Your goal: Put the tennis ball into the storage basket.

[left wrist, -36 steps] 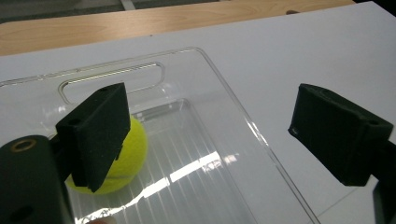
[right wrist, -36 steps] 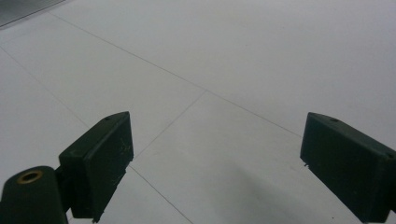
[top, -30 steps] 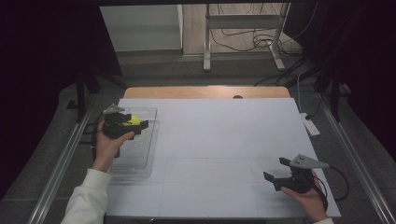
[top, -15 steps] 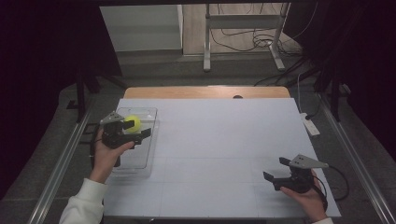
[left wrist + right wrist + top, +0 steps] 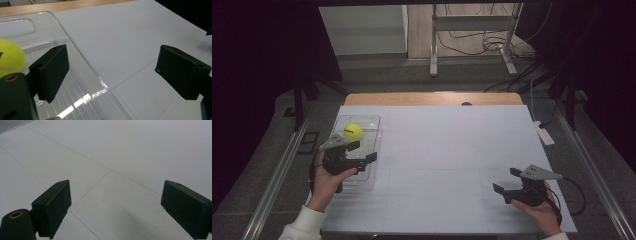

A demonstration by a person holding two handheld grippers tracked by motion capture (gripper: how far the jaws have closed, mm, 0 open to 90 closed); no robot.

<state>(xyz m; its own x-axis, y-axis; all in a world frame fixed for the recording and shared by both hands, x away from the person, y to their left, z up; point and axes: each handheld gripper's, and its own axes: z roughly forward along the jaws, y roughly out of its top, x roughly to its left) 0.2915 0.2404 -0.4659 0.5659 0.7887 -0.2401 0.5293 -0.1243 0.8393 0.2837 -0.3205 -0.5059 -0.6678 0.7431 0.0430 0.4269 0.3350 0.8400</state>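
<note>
Left tongs (image 5: 362,152): carried in the person's left hand (image 5: 326,176) at the left edge of the desk (image 5: 452,150), poised over the near half of a clear plastic tray (image 5: 371,121); jaws set wide apart, nothing gripped, and just lately opened a little further with nothing between them. In the left gripper view the same tongs (image 5: 110,72) are seen with one black pad (image 5: 51,71) over the tray's ribbed floor (image 5: 72,100) and the other pad over the white desk surface, so that the tray's long right wall (image 5: 85,67) is straddled without being touched. Left forearm: entered from the bottom left, white sleeve (image 5: 304,226) at the wrist, hand wrapped around the tool body from below, jaws directed to the right and slightly away from the person. Tennis ball (image 5: 353,132): yellow-green, lying in the far part of the tray, just beyond the left tongs and apart from them; its edge is caught at the left margin of the left gripper view (image 5: 10,58), beside the left pad. Right tongs (image 5: 507,181): held in the right hand (image 5: 539,207) near the desk's front right corner, well apart from tray and ball, jaws directed leftward; in the right gripper view (image 5: 115,207) the jaws are seen fully spread over bare white desk (image 5: 125,157), nothing held.
</note>
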